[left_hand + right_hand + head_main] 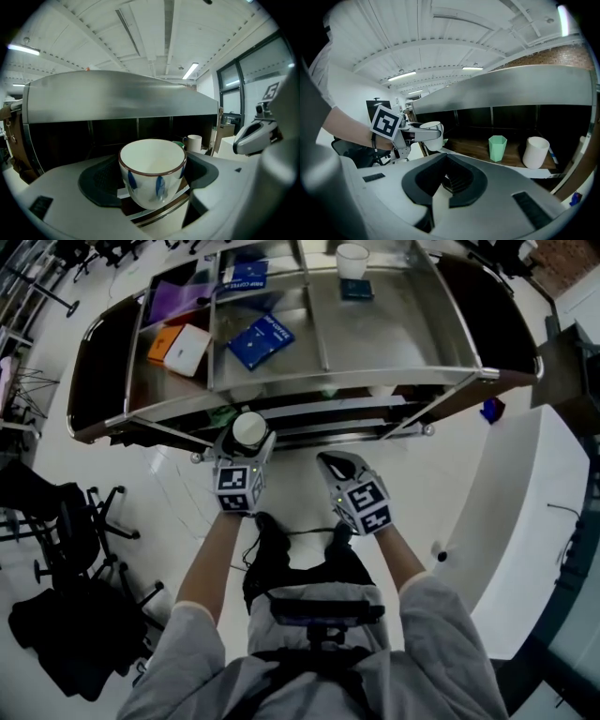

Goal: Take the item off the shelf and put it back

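A white cup (152, 171) with a brown rim and blue marks sits upright between the jaws of my left gripper (151, 187), which is shut on it. In the head view the cup (251, 429) and left gripper (242, 457) hang just in front of the metal shelf unit (281, 390), at its lower tier. My right gripper (339, 470) is beside it to the right, jaws together with nothing in them. From the right gripper view (445, 187) the held cup (431, 133) shows at the left.
On the lower shelf stand a green cup (497, 147) and a white mug (535, 152). The top tier carries a blue book (261, 340), an orange and white box (180, 348), a white cup (352, 261) and a dark booklet (356, 289). Office chairs (66, 521) stand left.
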Action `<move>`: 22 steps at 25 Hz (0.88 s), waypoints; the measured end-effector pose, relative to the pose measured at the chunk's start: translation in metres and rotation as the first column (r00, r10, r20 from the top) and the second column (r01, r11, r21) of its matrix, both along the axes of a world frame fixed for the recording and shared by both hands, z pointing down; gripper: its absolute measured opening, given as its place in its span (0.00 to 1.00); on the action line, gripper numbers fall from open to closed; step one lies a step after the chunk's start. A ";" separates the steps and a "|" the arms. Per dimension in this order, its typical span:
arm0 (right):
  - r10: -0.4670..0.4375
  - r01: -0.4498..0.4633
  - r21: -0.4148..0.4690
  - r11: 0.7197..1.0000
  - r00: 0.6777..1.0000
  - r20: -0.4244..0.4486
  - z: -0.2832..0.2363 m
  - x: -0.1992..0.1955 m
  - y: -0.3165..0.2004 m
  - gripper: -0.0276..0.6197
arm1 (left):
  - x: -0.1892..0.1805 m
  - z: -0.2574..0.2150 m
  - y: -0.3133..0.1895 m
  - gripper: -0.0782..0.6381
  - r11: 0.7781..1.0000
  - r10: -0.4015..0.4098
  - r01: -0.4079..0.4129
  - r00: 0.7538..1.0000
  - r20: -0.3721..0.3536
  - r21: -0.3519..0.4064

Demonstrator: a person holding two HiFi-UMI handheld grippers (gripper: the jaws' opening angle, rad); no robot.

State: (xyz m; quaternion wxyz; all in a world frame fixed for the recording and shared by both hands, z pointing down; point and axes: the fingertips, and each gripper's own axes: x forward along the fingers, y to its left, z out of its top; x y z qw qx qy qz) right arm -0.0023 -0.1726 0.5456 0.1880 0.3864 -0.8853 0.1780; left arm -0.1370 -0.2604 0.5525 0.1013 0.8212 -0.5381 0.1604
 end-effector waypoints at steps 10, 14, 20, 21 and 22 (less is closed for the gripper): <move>-0.054 0.055 -0.050 0.997 0.998 0.026 0.051 -0.024 -0.013 0.06 | 0.010 0.044 -0.046 0.67 0.999 0.016 -0.015 1.000 -0.005 0.046; -0.056 0.058 -0.043 0.997 0.997 0.044 0.065 -0.033 -0.023 0.06 | 0.015 0.050 -0.067 0.67 0.997 0.025 -0.024 1.000 -0.010 0.075; -0.057 0.059 -0.030 0.998 0.997 0.058 0.069 -0.043 -0.035 0.06 | 0.020 0.060 -0.091 0.67 0.994 0.030 -0.028 0.999 -0.013 0.109; -0.059 0.061 -0.028 0.998 0.996 0.060 0.069 -0.044 -0.036 0.06 | 0.021 0.061 -0.094 0.67 0.993 0.029 -0.027 0.999 -0.015 0.115; -0.060 0.061 -0.027 0.998 0.996 0.062 0.070 -0.044 -0.038 0.06 | 0.022 0.061 -0.098 0.67 0.992 0.030 -0.027 0.999 -0.018 0.122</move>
